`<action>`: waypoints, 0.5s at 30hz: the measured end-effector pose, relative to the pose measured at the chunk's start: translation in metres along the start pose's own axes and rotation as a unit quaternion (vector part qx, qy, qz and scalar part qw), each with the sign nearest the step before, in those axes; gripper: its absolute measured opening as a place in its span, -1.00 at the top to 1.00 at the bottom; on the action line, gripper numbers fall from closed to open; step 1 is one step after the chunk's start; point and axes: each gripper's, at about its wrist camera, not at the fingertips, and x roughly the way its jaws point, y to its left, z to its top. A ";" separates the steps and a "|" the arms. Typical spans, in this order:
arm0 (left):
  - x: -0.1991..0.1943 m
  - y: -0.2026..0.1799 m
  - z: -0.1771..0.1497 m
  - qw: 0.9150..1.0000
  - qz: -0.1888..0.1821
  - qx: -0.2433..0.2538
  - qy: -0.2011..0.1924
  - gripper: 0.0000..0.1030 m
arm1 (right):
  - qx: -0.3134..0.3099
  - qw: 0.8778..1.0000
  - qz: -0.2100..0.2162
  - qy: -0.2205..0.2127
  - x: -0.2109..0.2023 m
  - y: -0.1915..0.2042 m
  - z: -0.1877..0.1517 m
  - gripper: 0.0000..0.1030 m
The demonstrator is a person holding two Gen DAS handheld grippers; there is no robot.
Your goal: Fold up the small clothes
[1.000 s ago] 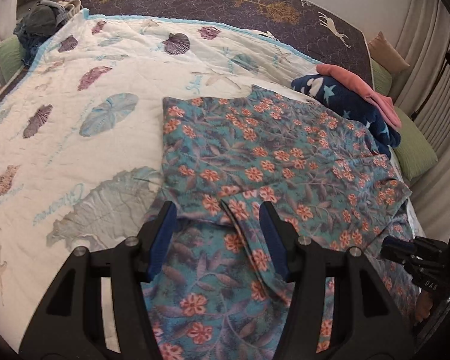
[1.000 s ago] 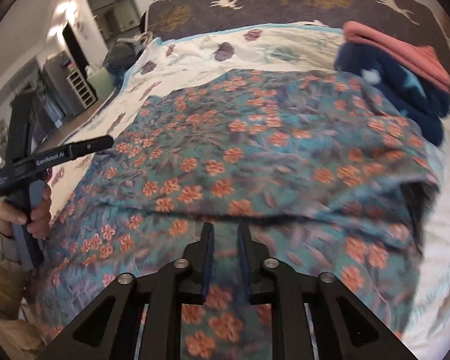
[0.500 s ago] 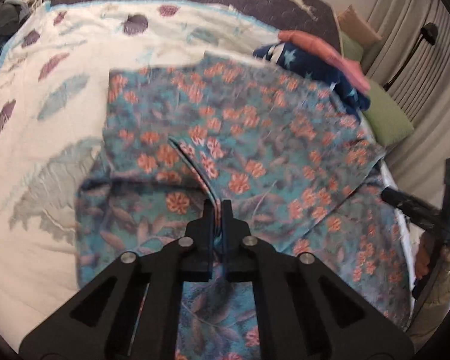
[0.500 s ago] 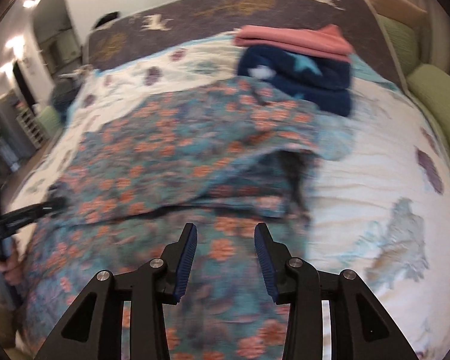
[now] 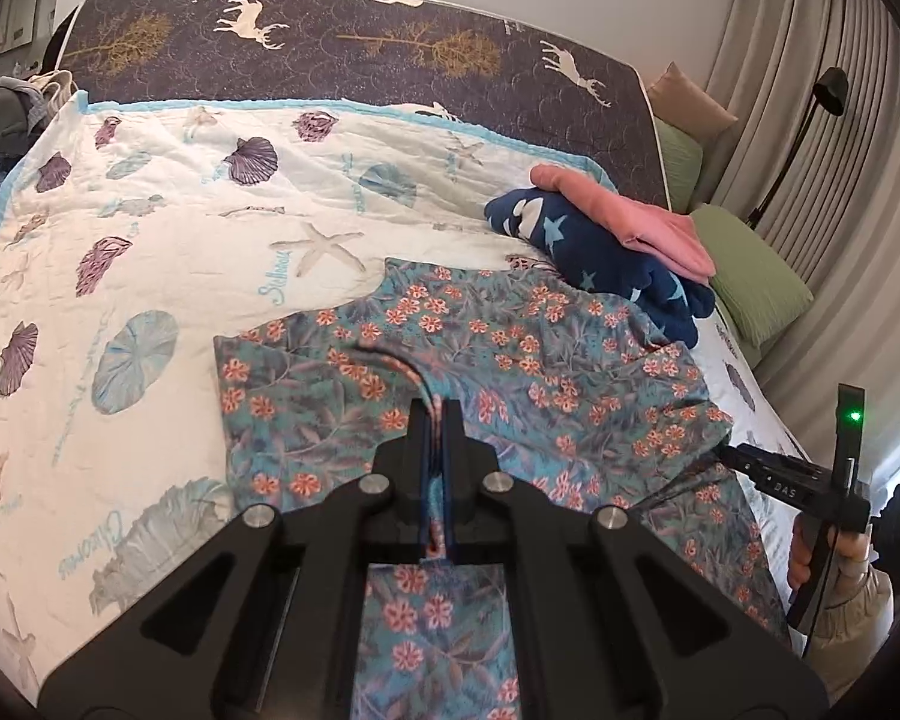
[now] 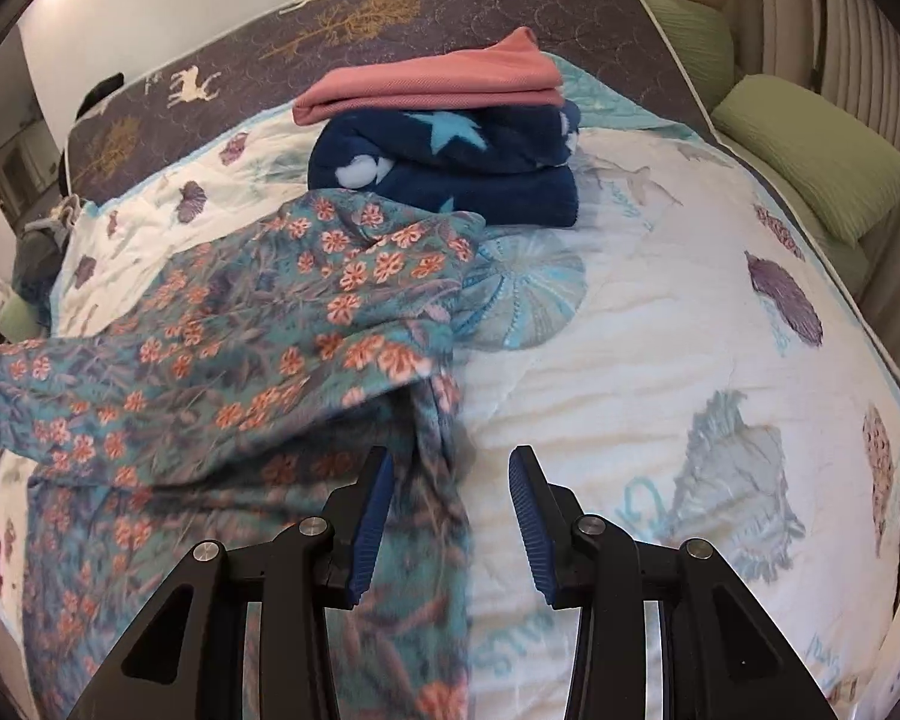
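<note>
On the bed [image 5: 150,228], the left claw [image 5: 435,420] pinches a fold of the floral garment [image 5: 510,360] at its near edge, while the right claw [image 6: 450,480] hangs open over its right edge, likely needing to grip there next.

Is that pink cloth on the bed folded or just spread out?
Folded. The pink cloth lies as a neat, flat, layered stack on top of the folded navy star blanket.
</note>
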 end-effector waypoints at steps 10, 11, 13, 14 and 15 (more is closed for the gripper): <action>0.017 0.038 -0.006 0.999 0.050 -0.004 0.009 0.92 | 0.120 0.992 0.019 0.022 0.022 -0.044 0.003 0.45; 0.025 0.046 -0.014 0.998 0.065 -0.009 0.019 0.93 | 0.127 0.991 0.032 0.021 0.021 -0.048 0.002 0.45; 0.043 0.067 -0.035 0.995 0.082 -0.028 0.046 0.93 | 0.136 0.989 0.057 0.020 0.018 -0.058 0.000 0.45; 0.049 0.078 -0.043 0.994 0.081 -0.047 0.060 0.93 | 0.136 0.989 0.062 0.022 0.017 -0.059 -0.001 0.43; 0.053 0.090 -0.052 0.992 0.072 -0.075 0.072 0.93 | 0.132 0.989 0.065 0.024 0.014 -0.060 -0.001 0.41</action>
